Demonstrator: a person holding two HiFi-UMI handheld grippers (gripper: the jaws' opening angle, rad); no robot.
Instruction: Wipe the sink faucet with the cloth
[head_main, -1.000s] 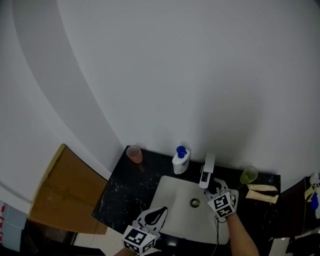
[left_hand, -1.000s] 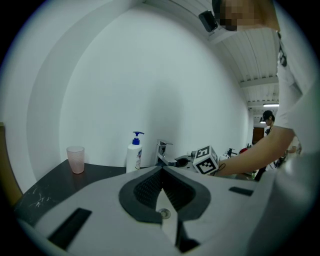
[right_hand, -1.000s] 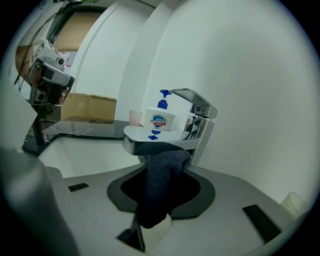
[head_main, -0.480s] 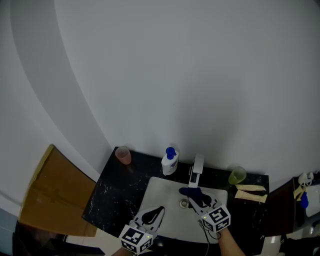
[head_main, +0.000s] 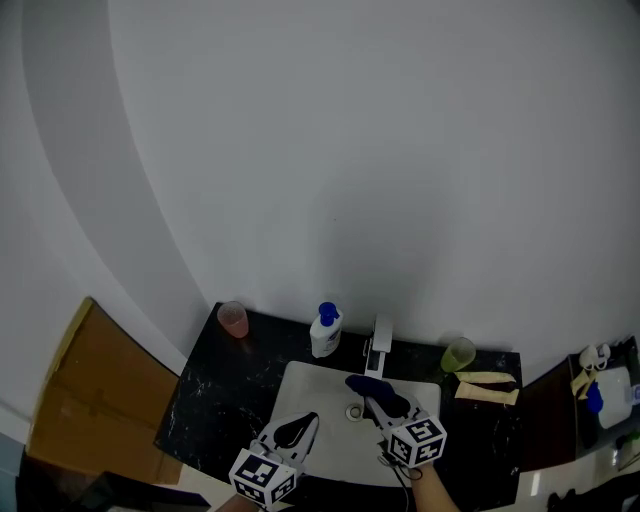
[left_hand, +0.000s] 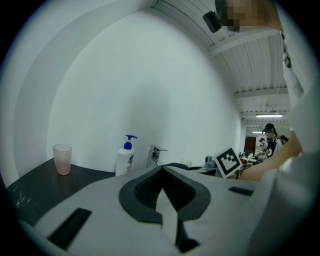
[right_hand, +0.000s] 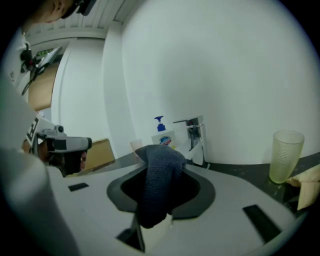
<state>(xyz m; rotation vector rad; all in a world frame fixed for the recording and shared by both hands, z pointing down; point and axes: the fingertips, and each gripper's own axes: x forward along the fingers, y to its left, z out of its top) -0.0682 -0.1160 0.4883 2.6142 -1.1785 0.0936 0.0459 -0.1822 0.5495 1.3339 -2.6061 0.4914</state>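
Black marbled countertop carries a white sink | right gripper hovers over the basin, jaws pinching a dark blue cloth just in front of the chrome faucet, apart from it | left gripper hangs at the sink's near edge, jaws pressed together, empty | soap pump bottle stands just left of the faucet.

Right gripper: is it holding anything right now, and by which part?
The right gripper grips the dark blue cloth by one bunched end; the rest humps out past the jaw tips. The left gripper holds nothing.
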